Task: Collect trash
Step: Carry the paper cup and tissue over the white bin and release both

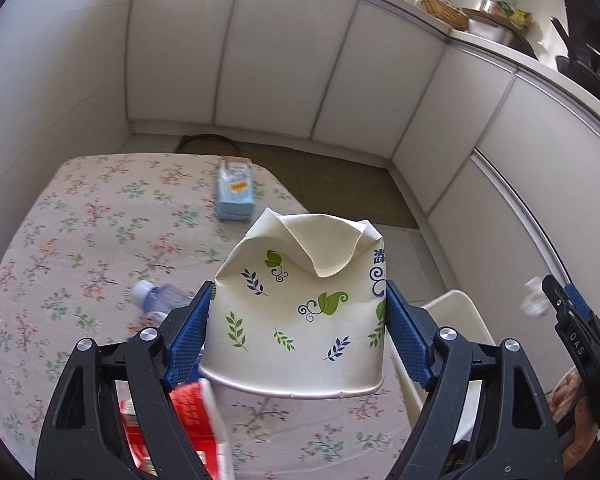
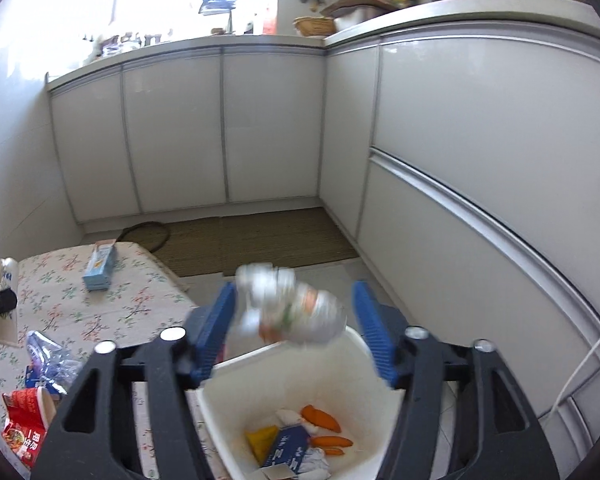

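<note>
1. Stage of task: partly done. The white bin beside the table's right edge already holds carrots, a yellow scrap, a blue carton and crumpled paper.
2. Right gripper: its jaws stand spread above the bin; a crushed, motion-blurred bottle lies between the blue ribbed pads without being pressed on the right side, and appears to be dropping toward the bin.
3. Left gripper: its pads pinch a paper cup, inverted, with the rim nearest the camera. The cup is thin white card printed with green and navy leaves; its far end is dented and folded inward.
4. Remaining on the table, judged as trash left to collect: a clear, crumpled plastic bottle with a white cap, a red printed noodle cup lying on its side, and a pale blue carton at the far edge.
5. Table surface: soft floral cloth, matte. Bin: smooth rigid plastic, rectangular, open-topped.
</note>
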Demonstrator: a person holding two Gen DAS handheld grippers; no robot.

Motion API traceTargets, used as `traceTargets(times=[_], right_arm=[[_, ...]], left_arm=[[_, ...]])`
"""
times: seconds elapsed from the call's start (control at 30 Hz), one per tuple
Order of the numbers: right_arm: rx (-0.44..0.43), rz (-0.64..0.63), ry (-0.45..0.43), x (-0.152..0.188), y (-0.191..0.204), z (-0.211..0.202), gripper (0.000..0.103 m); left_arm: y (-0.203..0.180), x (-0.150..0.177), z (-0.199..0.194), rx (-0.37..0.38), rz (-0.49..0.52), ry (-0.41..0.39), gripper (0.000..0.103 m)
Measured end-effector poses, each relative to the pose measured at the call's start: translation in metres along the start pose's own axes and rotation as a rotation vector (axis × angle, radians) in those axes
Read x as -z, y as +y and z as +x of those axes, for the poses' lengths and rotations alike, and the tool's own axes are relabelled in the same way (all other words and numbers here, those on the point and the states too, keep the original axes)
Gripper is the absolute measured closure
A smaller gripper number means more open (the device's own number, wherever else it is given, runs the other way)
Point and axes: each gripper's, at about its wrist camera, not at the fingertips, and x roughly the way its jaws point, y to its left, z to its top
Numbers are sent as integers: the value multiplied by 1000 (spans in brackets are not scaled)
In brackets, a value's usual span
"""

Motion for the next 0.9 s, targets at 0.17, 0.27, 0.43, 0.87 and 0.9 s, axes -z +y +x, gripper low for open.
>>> traceTargets(times=[0.17, 0.27, 0.43, 0.87, 0.9], right_arm=[[73, 53, -34, -2, -30, -7, 12], [109, 71, -47, -2, -43, -9, 10], [165, 118, -53, -4, -67, -9, 7], [248, 272, -32, -7, -132, -6, 7], [249, 284, -27, -7, -135, -5, 7]], left_arm=[[-40, 12, 10, 46, 74, 8, 25], [-64, 19, 19, 94, 79, 32, 25], [-104, 26, 35, 167, 86, 74, 25], [-192, 37, 65, 260, 201, 137, 24], [-196, 38, 67, 263, 205, 146, 23]])
